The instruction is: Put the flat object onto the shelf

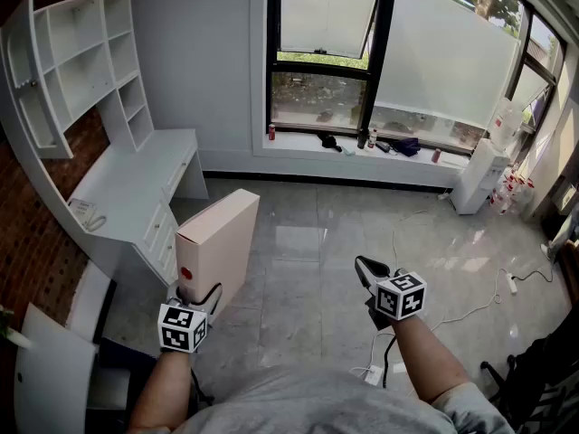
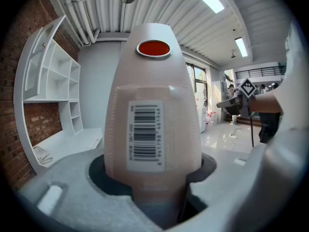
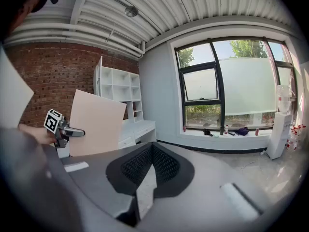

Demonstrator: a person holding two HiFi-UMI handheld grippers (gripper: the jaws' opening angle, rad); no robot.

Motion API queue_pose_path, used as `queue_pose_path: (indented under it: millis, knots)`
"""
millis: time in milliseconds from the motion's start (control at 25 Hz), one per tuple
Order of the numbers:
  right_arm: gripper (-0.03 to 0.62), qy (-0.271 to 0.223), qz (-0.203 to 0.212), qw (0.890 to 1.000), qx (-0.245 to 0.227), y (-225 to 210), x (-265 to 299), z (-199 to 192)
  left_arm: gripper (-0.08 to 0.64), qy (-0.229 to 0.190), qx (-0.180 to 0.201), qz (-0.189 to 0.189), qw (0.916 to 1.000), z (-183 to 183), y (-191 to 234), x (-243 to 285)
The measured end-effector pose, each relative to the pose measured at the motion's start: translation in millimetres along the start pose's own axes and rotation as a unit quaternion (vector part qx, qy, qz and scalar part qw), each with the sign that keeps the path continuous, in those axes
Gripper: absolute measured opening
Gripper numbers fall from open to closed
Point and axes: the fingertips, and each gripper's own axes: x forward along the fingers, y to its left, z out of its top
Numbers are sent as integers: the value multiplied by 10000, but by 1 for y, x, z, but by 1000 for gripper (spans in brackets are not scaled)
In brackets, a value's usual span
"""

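The flat object is a thin pinkish-beige box (image 1: 217,242) with a red round sticker and a barcode label (image 2: 146,136), held upright on its narrow edge. My left gripper (image 1: 194,293) is shut on its near end, and the box (image 2: 153,81) fills the middle of the left gripper view. The right gripper view shows the box (image 3: 96,122) from the side, with the left gripper (image 3: 67,130) at its edge. My right gripper (image 1: 366,271) hangs over the floor to the right, jaws together with nothing in them (image 3: 151,151). The white shelf unit (image 1: 81,52) stands at far left above a white desk (image 1: 127,183).
A brick wall (image 1: 36,233) backs the shelf. A white panel (image 1: 54,369) leans at bottom left. The window sill (image 1: 362,143) carries bottles and small items. A white water dispenser (image 1: 475,174) stands at right, and cables (image 1: 479,306) trail over the tiled floor.
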Motion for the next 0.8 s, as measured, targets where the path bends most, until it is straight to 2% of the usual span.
queue_pose_path:
  millis: [800]
  knots:
    - [9,-82,183,9998,-42,-53,-32,12,281,-11,-2,184,9998,21,-58,20]
